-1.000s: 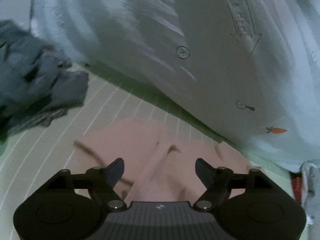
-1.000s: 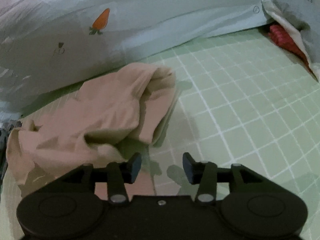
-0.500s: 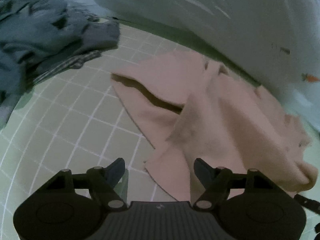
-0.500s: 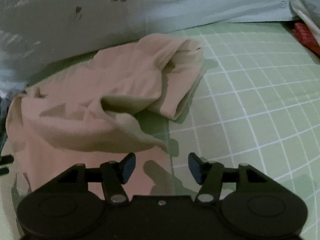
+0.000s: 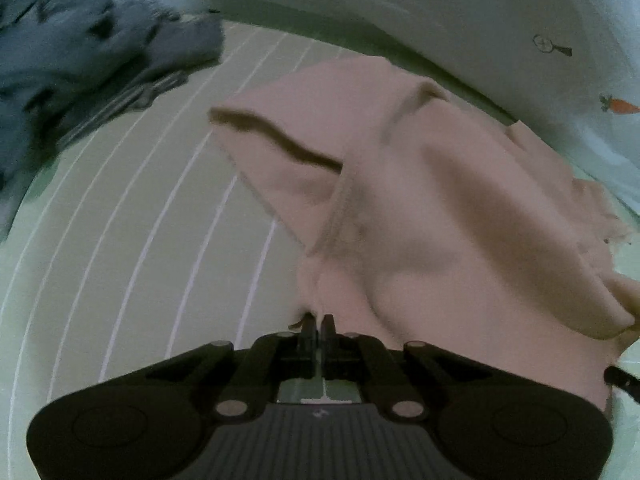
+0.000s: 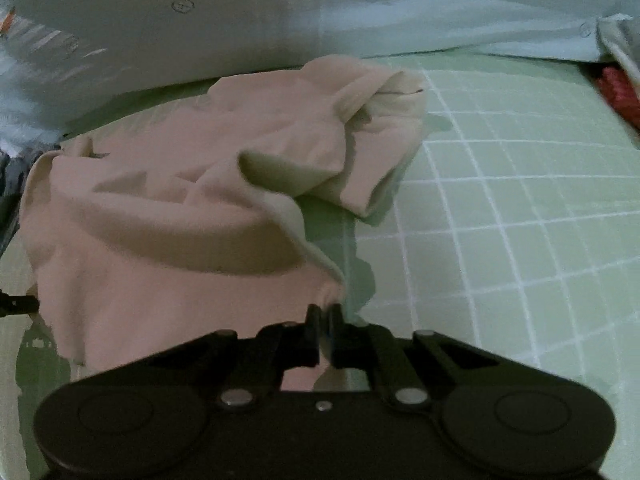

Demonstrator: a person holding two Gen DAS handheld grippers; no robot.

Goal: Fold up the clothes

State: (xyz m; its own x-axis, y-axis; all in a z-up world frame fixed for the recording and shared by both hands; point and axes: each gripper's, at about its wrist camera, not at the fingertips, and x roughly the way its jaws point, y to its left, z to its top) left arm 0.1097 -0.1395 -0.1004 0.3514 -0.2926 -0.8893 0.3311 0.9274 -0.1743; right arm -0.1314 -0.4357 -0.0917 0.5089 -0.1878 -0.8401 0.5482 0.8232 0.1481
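A crumpled pale pink garment point(image 5: 420, 184) lies on the green gridded sheet point(image 5: 140, 240); it also shows in the right wrist view point(image 6: 180, 208). My left gripper point(image 5: 318, 322) is shut on the garment's near edge at its left corner. My right gripper point(image 6: 324, 314) is shut on the garment's near edge at its right corner. The cloth between the two grips is bunched and folded over itself, with a sleeve-like roll point(image 6: 380, 128) at the far right.
A large pale blue pillow with carrot prints point(image 6: 280, 8) lies along the back, touching the garment's far side. A heap of grey-blue clothes point(image 5: 72, 52) sits at the far left. Red cloth point(image 6: 620, 92) shows at the far right edge.
Both grippers were open above the garment's near edge; both have now closed on it. The left view has shifted closer to the cloth.
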